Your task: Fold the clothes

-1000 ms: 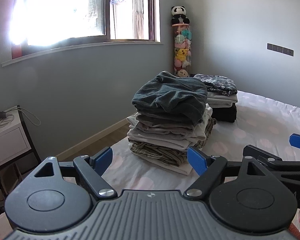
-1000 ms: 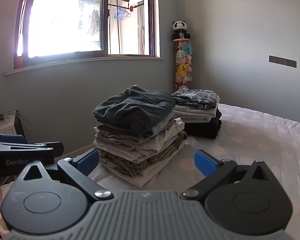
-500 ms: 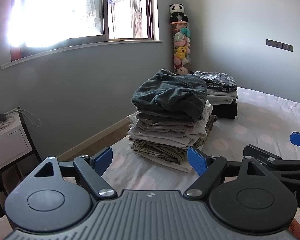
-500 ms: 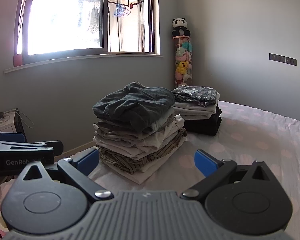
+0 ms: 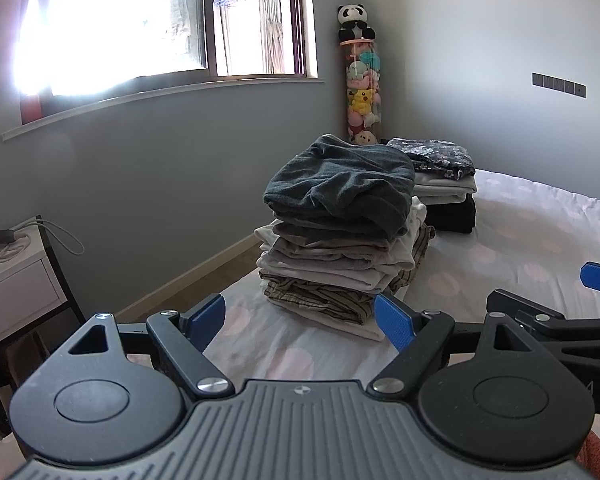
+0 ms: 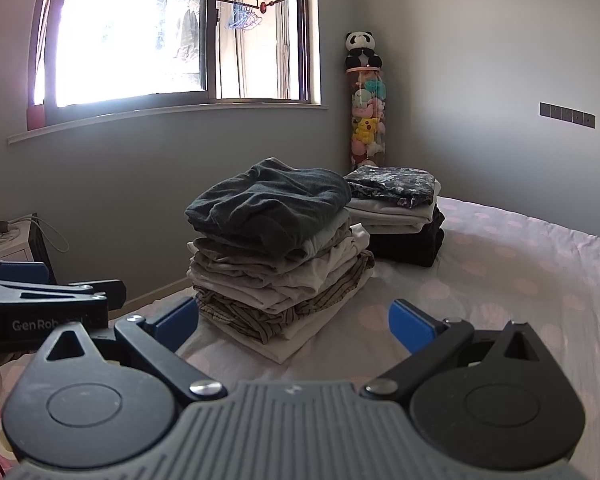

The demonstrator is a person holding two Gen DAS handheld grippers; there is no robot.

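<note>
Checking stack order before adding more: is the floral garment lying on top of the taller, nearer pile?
No, the floral garment tops the lower far pile, while a dark grey garment crowns the taller near pile.

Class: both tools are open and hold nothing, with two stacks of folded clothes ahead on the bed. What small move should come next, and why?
Probably turn away to look for an unfolded garment. The left tool and right tool are open and hold nothing, both stacks look folded, and no loose clothing shows on the bed.

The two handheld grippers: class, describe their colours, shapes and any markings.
Each of the left gripper and the right gripper has a ribbed grey body, two round black hubs, black linkage bars with silver screws, and blue pads lining the jaws. White lettering starting "GenRob" marks the left gripper's side in the right wrist view.
</note>
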